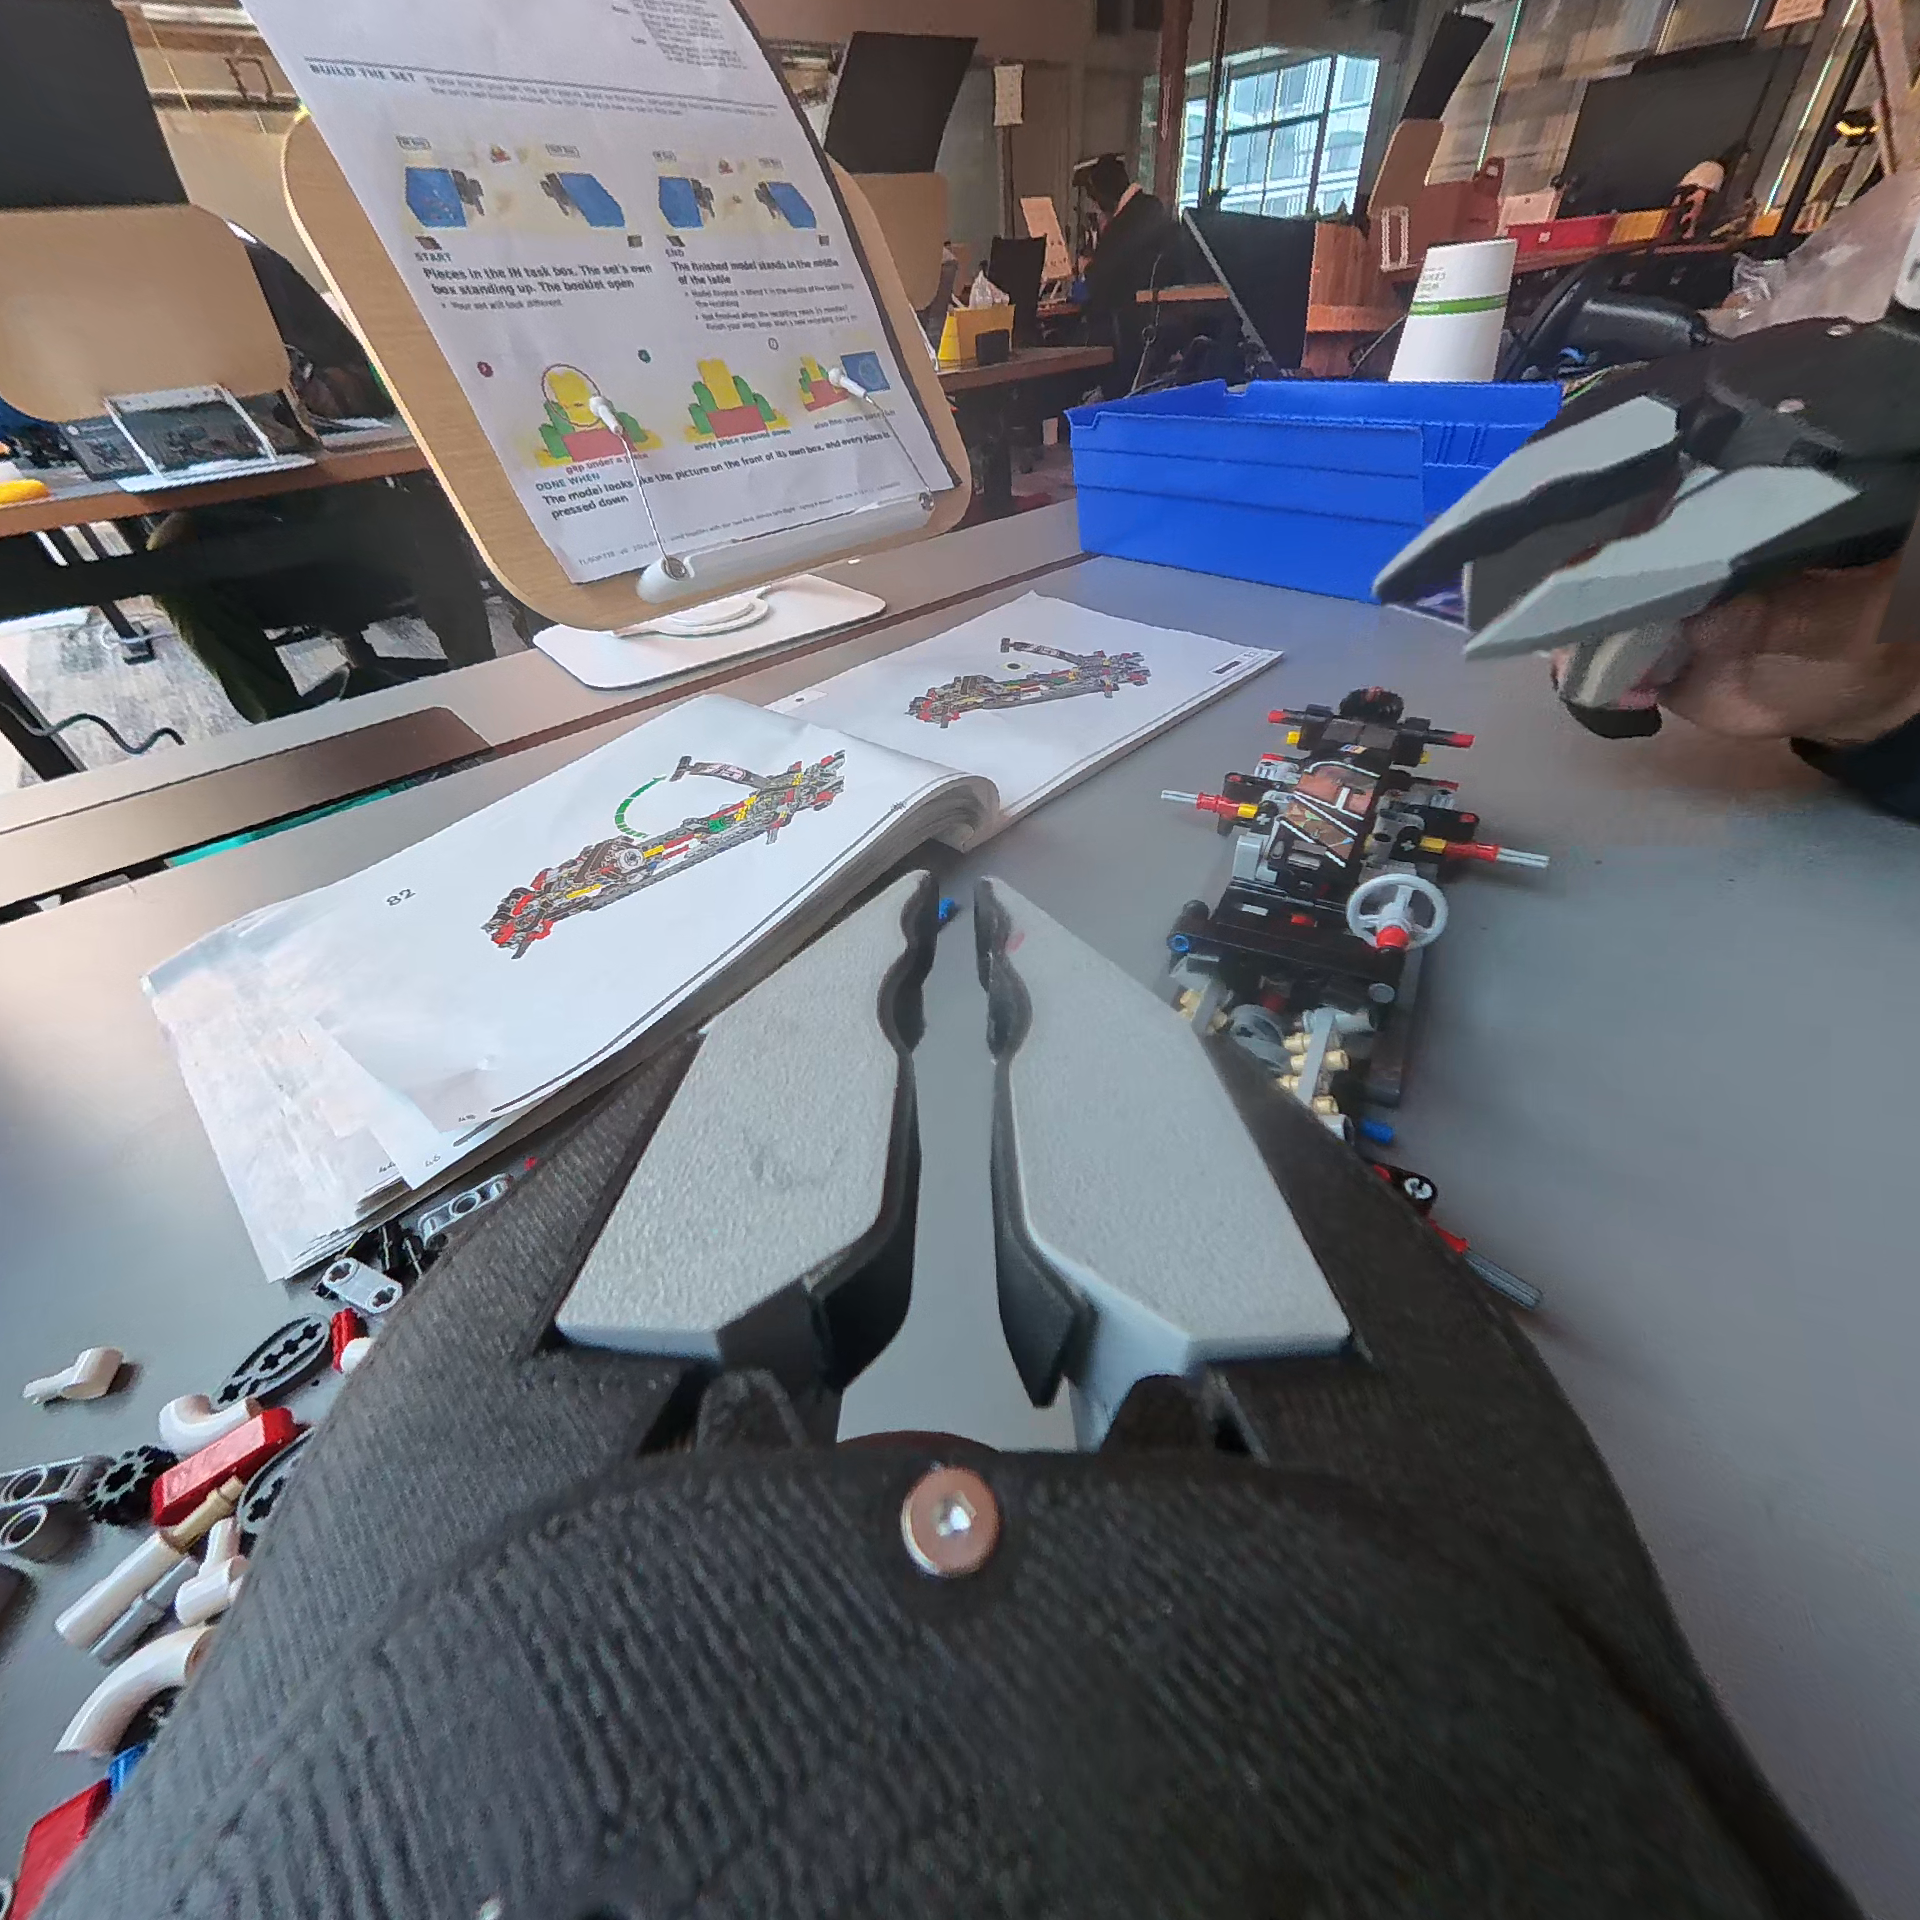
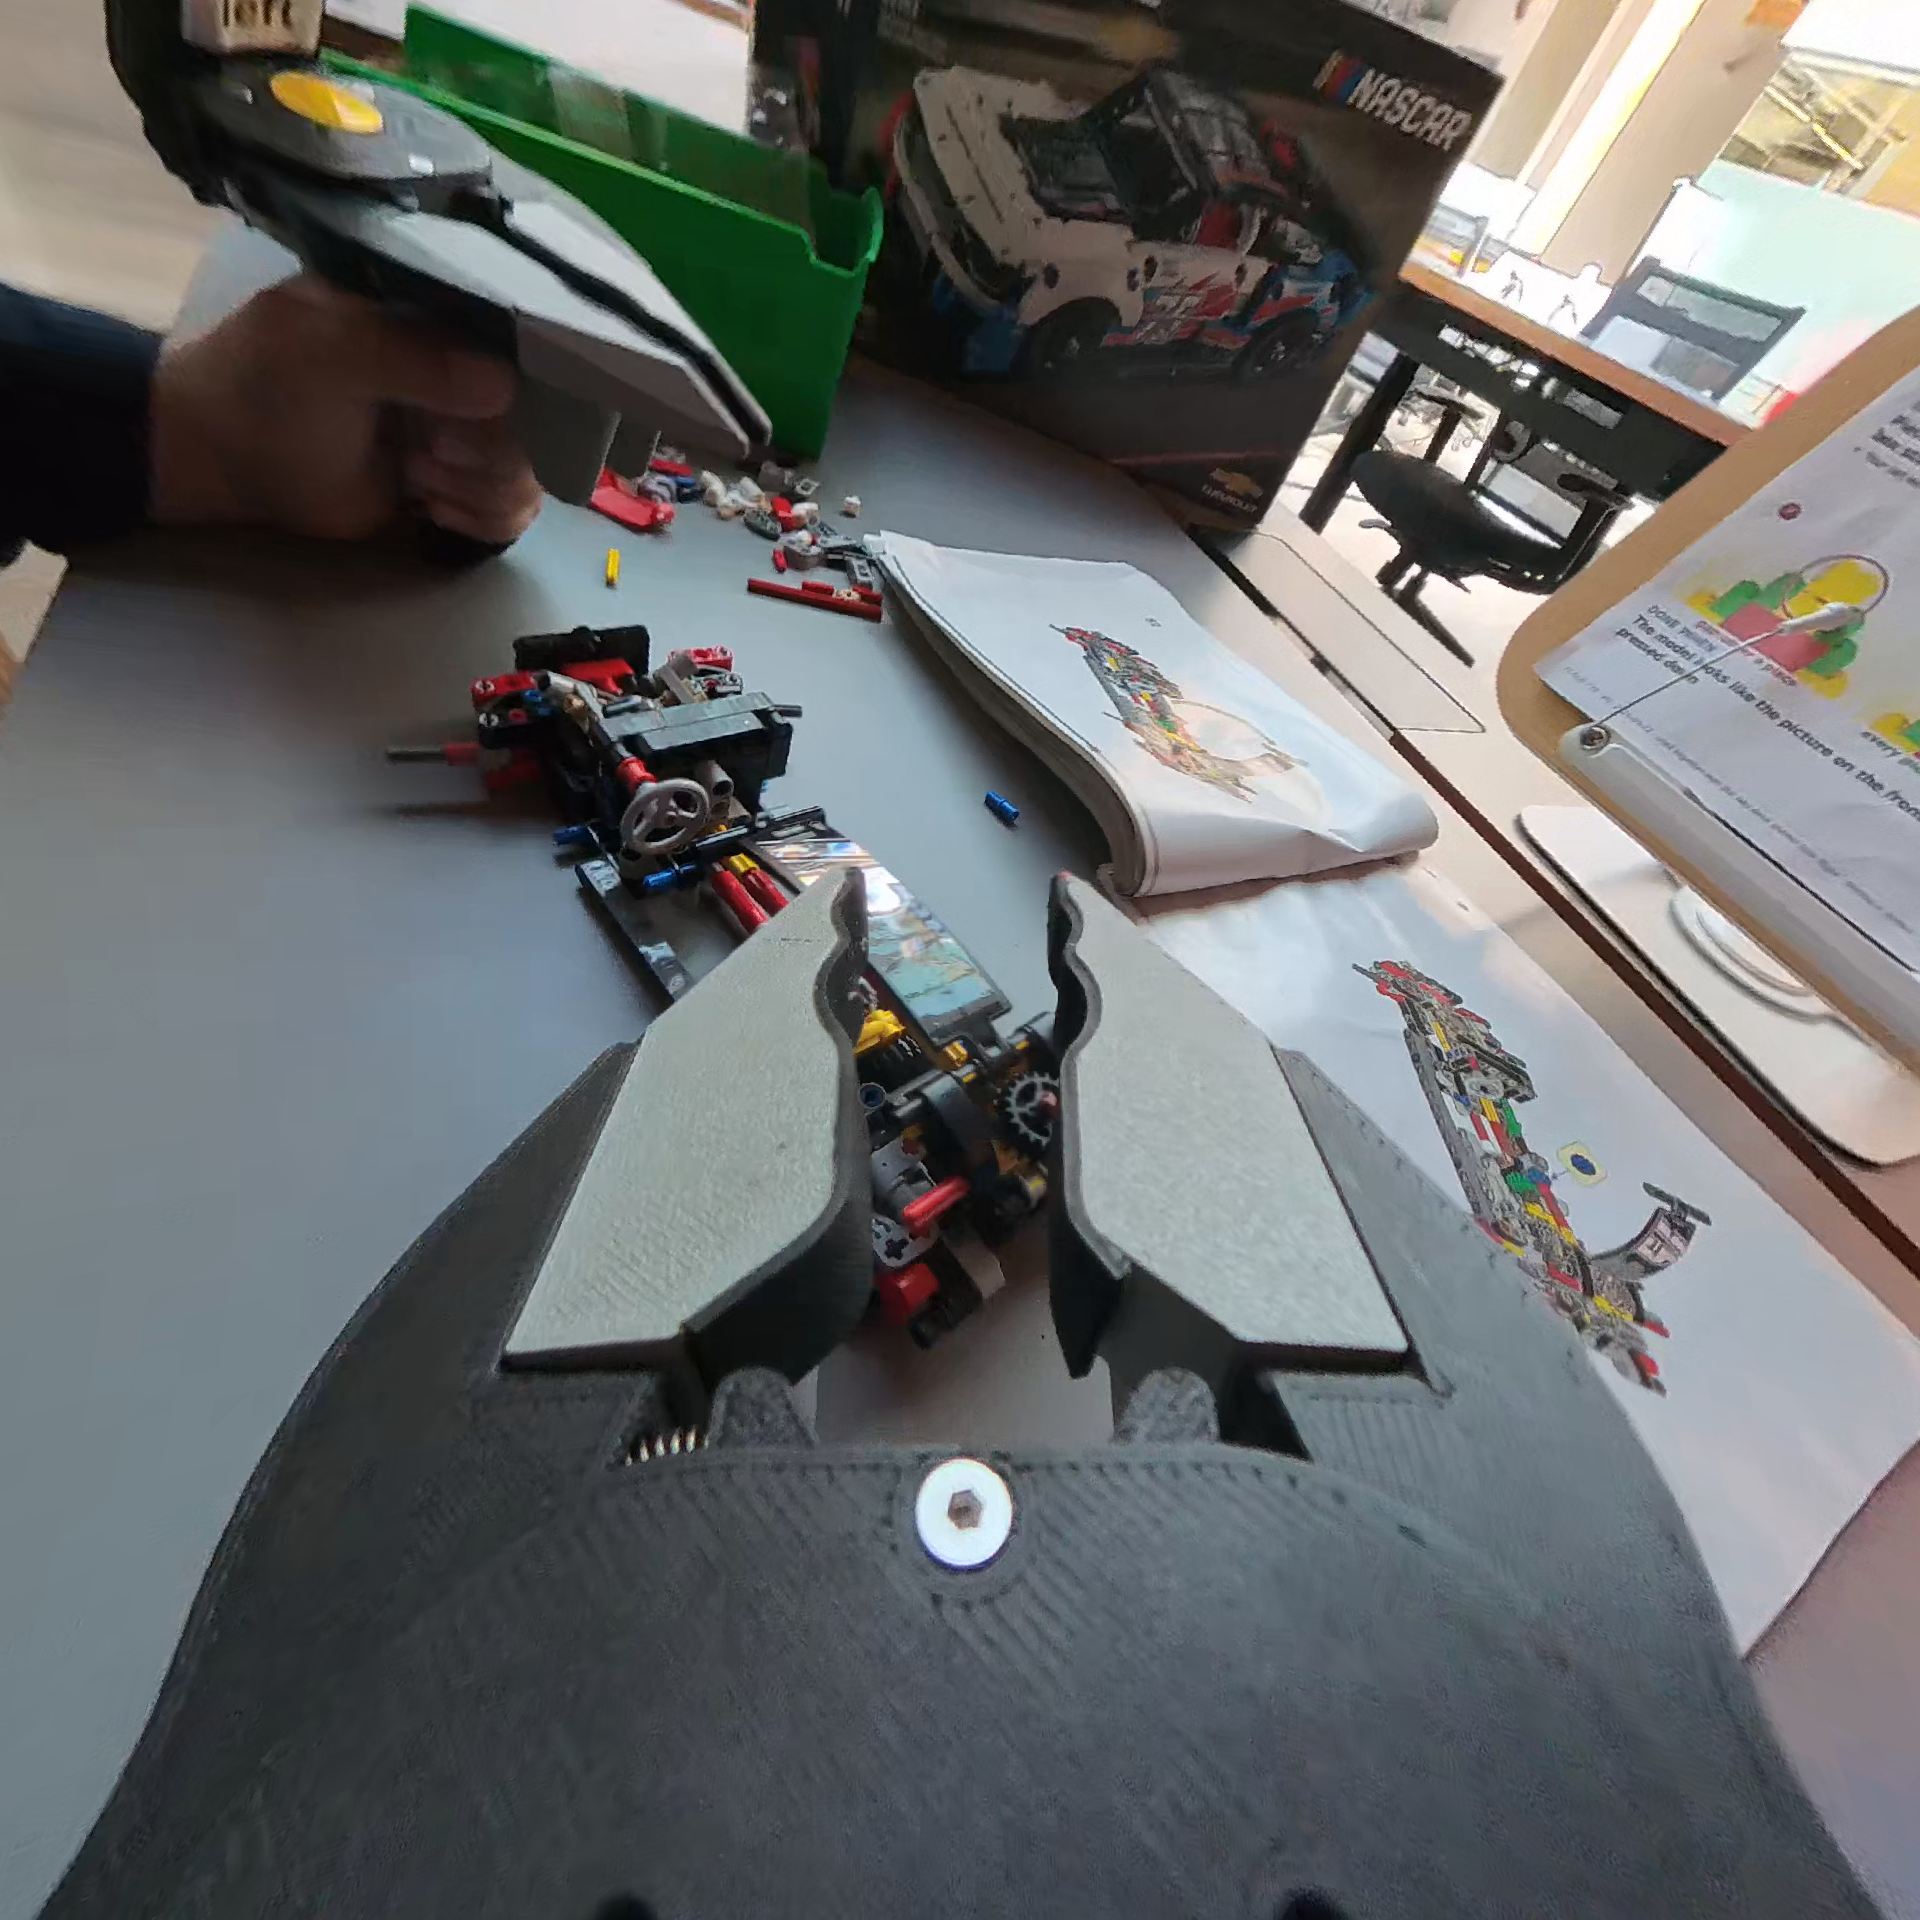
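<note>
A partly built black, red and grey brick car chassis lies on the grey table, and it also shows in the right wrist view. My left gripper is held in the air near an open instruction booklet, its fingers all but together with nothing visible between them. The right wrist view shows it closed above loose pieces. A small blue pin lies on the table beyond its tips. My right gripper is open and empty, and hovers over the chassis's near end without touching it. It also shows in the left wrist view.
Loose pieces lie at the left by the booklet. A blue bin stands at the back, and a green bin and the set's box on the other side. A wooden stand with a printed sheet stands behind the booklet. There is about 20 centimetres between the tips of the two grippers. My left tips are roughly 15 centimetres from the small blue pin.
</note>
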`<state>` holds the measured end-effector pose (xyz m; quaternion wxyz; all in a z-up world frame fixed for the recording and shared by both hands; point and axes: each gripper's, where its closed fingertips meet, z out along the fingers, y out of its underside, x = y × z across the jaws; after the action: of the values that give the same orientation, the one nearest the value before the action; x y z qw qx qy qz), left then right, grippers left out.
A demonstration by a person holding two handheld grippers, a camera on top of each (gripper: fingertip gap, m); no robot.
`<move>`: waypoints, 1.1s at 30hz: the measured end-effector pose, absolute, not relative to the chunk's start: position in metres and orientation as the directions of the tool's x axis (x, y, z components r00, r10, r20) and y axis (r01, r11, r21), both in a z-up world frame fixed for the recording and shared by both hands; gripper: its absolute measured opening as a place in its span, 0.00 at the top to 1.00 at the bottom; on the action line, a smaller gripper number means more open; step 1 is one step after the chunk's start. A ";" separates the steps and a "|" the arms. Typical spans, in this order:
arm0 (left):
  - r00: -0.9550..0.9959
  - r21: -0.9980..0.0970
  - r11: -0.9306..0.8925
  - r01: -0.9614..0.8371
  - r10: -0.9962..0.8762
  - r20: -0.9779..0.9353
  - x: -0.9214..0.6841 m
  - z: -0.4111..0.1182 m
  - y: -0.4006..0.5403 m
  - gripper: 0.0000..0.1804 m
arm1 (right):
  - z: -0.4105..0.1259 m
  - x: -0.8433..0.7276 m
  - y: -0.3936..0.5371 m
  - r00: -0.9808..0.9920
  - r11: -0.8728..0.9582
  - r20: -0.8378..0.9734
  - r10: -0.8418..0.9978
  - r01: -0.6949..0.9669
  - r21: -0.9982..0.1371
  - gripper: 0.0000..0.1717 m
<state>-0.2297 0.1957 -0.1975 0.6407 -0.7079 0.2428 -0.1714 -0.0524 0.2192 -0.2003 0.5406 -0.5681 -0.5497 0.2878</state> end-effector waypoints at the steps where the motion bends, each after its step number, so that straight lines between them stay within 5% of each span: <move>1: 0.822 -0.990 -0.065 -0.122 -0.566 -0.065 -0.230 -0.198 0.196 0.98 | -0.198 -0.048 0.224 0.247 0.166 0.244 0.938 0.297 -0.940 0.81; 12: 0.813 -0.994 -0.058 -0.097 -0.581 -0.045 -0.230 -0.195 0.197 0.97 | -0.187 -0.019 0.263 0.293 -0.169 -0.136 0.946 0.088 -0.982 0.79; 33: 0.817 -0.994 -0.057 -0.093 -0.574 -0.044 -0.231 -0.195 0.197 0.96 | -0.206 -0.012 0.284 0.306 -0.304 -0.265 0.914 0.088 -0.949 0.76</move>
<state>-0.2308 0.1972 -0.1947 0.6445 -0.7024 0.2375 -0.1867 -0.0118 0.2839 -0.2060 0.4550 -0.6678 -0.3753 0.4541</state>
